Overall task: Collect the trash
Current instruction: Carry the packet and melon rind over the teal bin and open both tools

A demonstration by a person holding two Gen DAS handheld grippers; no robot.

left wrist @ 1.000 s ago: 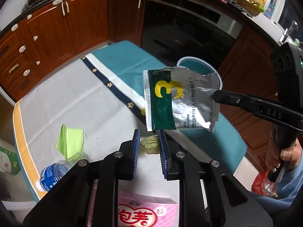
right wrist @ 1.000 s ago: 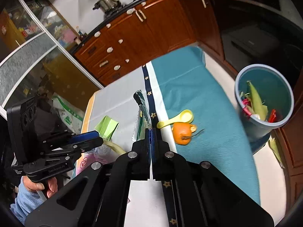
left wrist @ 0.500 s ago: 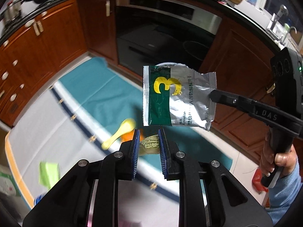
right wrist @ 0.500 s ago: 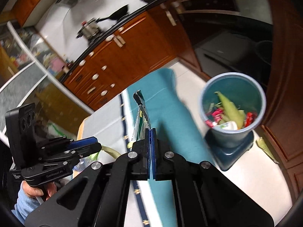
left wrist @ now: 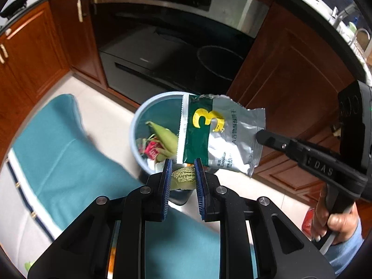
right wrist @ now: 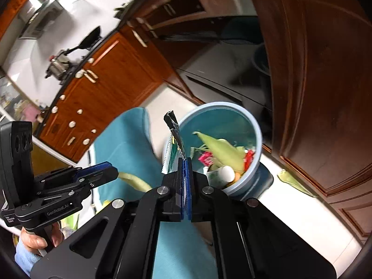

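Observation:
My left gripper [left wrist: 183, 167] is shut on a yellow-green melon rind [left wrist: 183, 177] and holds it just short of the light blue trash bin [left wrist: 137, 121] on the floor. My right gripper [right wrist: 185, 162] is shut on a silver and green snack wrapper [left wrist: 218, 137] with a yellow 3, held in the air over the bin's near rim. In the right wrist view the wrapper [right wrist: 174, 137] is edge-on beside the bin [right wrist: 234, 108], and the left gripper [right wrist: 102, 171] sits to the left with the rind [right wrist: 136, 181] curving out of it. The bin holds a corn husk [right wrist: 220, 150], red wrappers and a white bottle.
The table with its teal and white cloth [left wrist: 69, 153] lies below and left of both grippers. A dark oven [left wrist: 167, 46] and wooden cabinets [left wrist: 290, 74] stand behind the bin. A green scrap [right wrist: 295, 182] lies on the floor right of the bin.
Both grippers have swung from over the table to the bin with their loads. The bin now lies right below the wrapper and the rind; the table items have left view.

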